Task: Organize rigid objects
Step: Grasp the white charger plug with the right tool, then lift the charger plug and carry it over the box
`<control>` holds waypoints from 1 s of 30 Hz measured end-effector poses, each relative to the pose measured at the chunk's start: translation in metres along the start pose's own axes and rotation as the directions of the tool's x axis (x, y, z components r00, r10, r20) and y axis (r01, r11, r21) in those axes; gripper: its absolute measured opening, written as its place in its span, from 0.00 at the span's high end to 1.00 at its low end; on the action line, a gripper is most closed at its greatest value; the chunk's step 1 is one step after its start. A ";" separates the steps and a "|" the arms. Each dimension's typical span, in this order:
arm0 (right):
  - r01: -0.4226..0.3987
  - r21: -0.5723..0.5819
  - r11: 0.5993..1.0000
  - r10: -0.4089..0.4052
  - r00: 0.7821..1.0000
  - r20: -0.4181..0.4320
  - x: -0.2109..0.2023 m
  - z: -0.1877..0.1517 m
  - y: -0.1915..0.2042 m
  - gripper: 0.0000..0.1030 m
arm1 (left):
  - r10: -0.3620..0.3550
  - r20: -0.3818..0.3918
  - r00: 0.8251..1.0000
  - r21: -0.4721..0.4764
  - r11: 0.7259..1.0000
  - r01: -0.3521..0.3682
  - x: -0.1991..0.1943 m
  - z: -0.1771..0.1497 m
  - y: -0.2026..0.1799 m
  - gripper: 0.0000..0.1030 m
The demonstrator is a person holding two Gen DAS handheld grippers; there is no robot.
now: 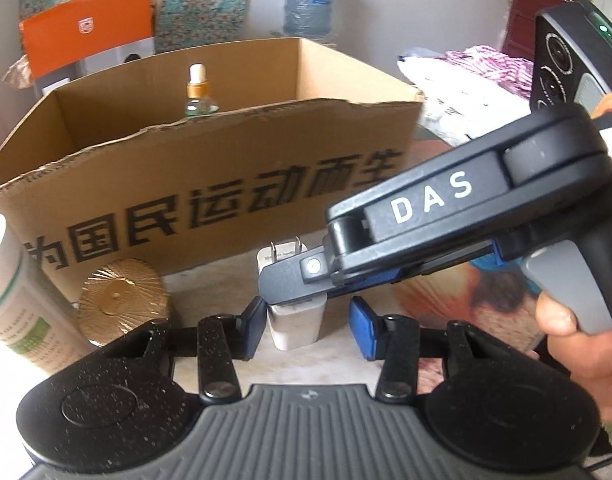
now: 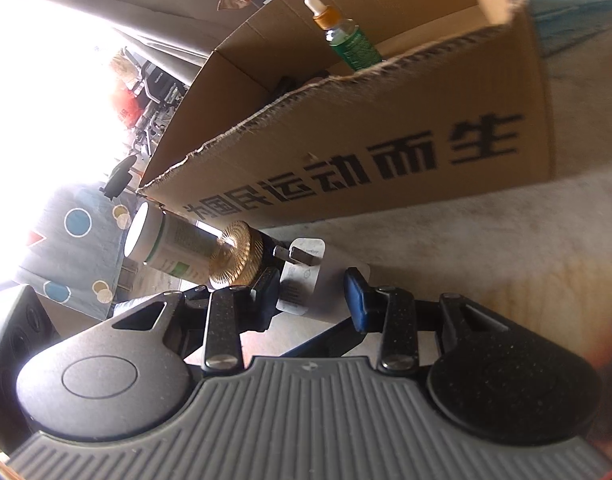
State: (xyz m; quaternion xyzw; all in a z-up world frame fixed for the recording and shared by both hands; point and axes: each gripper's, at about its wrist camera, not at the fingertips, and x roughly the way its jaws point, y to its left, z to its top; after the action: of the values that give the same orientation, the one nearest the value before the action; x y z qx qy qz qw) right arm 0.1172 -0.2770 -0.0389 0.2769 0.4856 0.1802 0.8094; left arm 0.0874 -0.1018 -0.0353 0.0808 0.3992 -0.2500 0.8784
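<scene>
A: While the left gripper [image 1: 306,322] hangs low over the surface [image 1: 210,288], its fingers stand apart on either side of the white charger [image 1: 296,320], not touching it that I can see.

B: Charger orientation?

A: Upright in the left wrist view, long axis vertical, prongs pointing up. It stands in front of the cardboard box [image 1: 226,176], just right of the gold-lidded jar [image 1: 122,300]; a white tube [image 1: 10,292] is further left.

B: Right gripper?

A: The right gripper [image 2: 312,292] comes in from the side, fingers apart. Its left finger is near the charger [image 2: 302,280], contact unclear. In that rolled view the charger's long axis runs nearly level, prongs toward the jar [image 2: 234,256].

B: Box contents?

A: Dropper bottle [image 2: 342,36] standing inside, cap up; something dark beside it, too blurred to name.
</scene>
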 end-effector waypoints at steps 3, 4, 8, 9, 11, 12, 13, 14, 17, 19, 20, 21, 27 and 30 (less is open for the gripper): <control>0.014 0.016 1.000 -0.015 1.000 0.004 -0.012 -0.007 -0.006 0.66 | -0.034 -0.004 0.999 0.020 0.999 0.034 -0.002 -0.003 -0.011 0.55; 0.020 0.020 1.000 -0.020 1.000 0.006 -0.017 -0.011 -0.008 0.66 | -0.044 -0.005 0.999 0.027 0.999 0.044 -0.003 -0.005 -0.014 0.55; 0.037 0.030 0.999 -0.037 0.999 0.014 -0.032 -0.022 -0.013 0.65 | -0.070 -0.011 0.997 0.059 0.996 0.071 -0.005 -0.009 -0.027 0.55; 0.039 0.033 0.999 -0.039 0.999 0.016 -0.034 -0.024 -0.015 0.65 | -0.068 -0.010 0.998 0.067 0.995 0.069 -0.004 -0.009 -0.029 0.56; 0.036 0.047 0.998 -0.037 0.999 0.021 -0.038 -0.027 -0.018 0.65 | -0.056 -0.009 0.998 0.080 0.995 0.056 -0.005 -0.010 -0.034 0.57; 0.033 0.055 0.998 -0.034 0.999 0.024 -0.038 -0.028 -0.019 0.65 | -0.049 -0.011 0.999 0.082 0.995 0.049 -0.005 -0.010 -0.036 0.57; 0.031 0.062 0.998 -0.032 0.999 0.028 -0.039 -0.028 -0.020 0.65 | -0.045 -0.012 0.999 0.083 0.995 0.045 -0.005 -0.010 -0.037 0.57; 0.029 0.068 0.997 -0.031 0.999 0.030 -0.039 -0.028 -0.021 0.65 | -0.039 -0.014 0.999 0.086 0.996 0.040 -0.004 -0.009 -0.037 0.58; 0.031 0.079 0.996 -0.033 0.999 0.033 -0.038 -0.027 -0.022 0.64 | -0.015 -0.029 0.999 0.097 0.995 0.018 0.002 -0.006 -0.038 0.61; 0.035 0.088 0.995 -0.038 0.999 0.035 -0.037 -0.025 -0.023 0.64 | -0.009 -0.039 0.999 0.094 0.995 0.012 0.006 -0.005 -0.038 0.62; 0.037 0.096 0.995 -0.041 0.999 0.035 -0.037 -0.025 -0.024 0.63 | -0.005 -0.046 0.999 0.091 0.996 0.009 0.009 -0.004 -0.037 0.64; 0.037 0.104 0.994 -0.041 0.999 0.035 -0.036 -0.024 -0.025 0.61 | 0.000 -0.052 0.999 0.088 0.996 0.005 0.011 -0.004 -0.037 0.66; 0.036 0.129 0.991 -0.041 0.998 0.036 -0.030 -0.023 -0.027 0.57 | 0.016 -0.063 0.998 0.076 0.997 -0.011 0.021 -0.001 -0.037 0.69; 0.043 0.130 0.991 -0.049 0.998 0.044 -0.028 -0.022 -0.026 0.55 | 0.029 -0.062 0.998 0.075 0.997 -0.024 0.024 0.001 -0.039 0.69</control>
State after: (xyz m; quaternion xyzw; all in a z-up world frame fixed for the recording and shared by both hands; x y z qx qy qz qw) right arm 0.0852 -0.3070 -0.0446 0.3213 0.4835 0.1231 0.8049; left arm 0.0819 -0.1452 -0.0499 0.1262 0.4161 -0.2504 0.8650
